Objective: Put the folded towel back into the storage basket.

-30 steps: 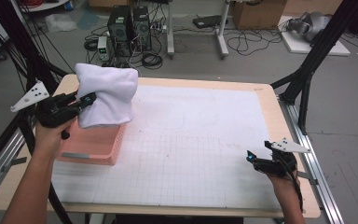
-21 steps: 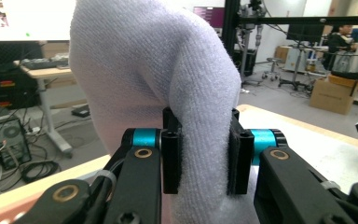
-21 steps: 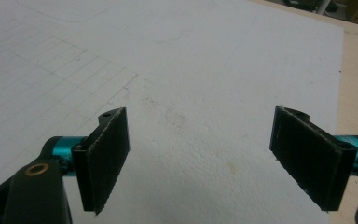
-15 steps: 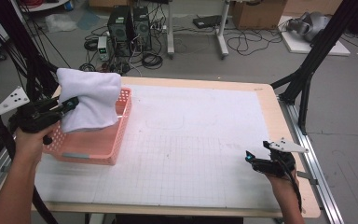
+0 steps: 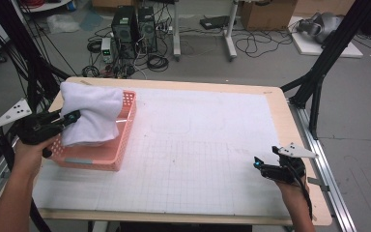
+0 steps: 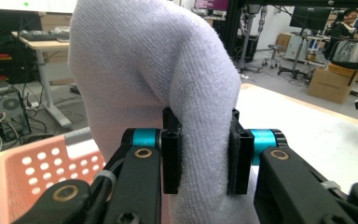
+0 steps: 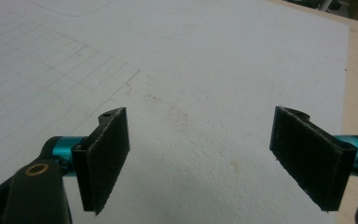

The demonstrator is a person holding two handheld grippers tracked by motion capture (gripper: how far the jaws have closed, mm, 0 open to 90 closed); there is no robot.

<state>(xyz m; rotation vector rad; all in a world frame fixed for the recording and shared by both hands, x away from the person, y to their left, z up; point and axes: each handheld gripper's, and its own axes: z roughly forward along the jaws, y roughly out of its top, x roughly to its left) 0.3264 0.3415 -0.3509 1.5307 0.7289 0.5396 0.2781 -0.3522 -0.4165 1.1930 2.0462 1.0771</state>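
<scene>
So the big wooden desk [image 5: 290,121] has a white gridded mat [image 5: 198,145] covering most of its top, and pretty much all the action is over on the left side of it. There's a pink plastic basket [image 5: 121,145] with holes in its walls sitting at the left edge of the mat, near the far left corner of the desk.

A white towel [image 5: 89,116] is bunched up and hanging above the basket, its lower end dipping down inside the rim. Can't really tell whether the bottom of it touches the basket floor. From the left gripper view you can see the terry fabric [image 6: 168,84] folded over in a hump, with a thick fold squeezed right between the two black pads [image 6: 171,158].

The left tool [image 5: 67,118] is pinching that towel fold, jaws pressed in tight on the cloth, held out just to the left of the basket by the person's left hand [image 5: 29,150].

The right tool [image 5: 257,163] is well apart from all that, low near the right front corner of the desk, just over the mat. Its jaws are spread wide with nothing between them, and the right gripper view looks straight down at bare mat [image 7: 191,70] between the pads [image 7: 105,154].
</scene>
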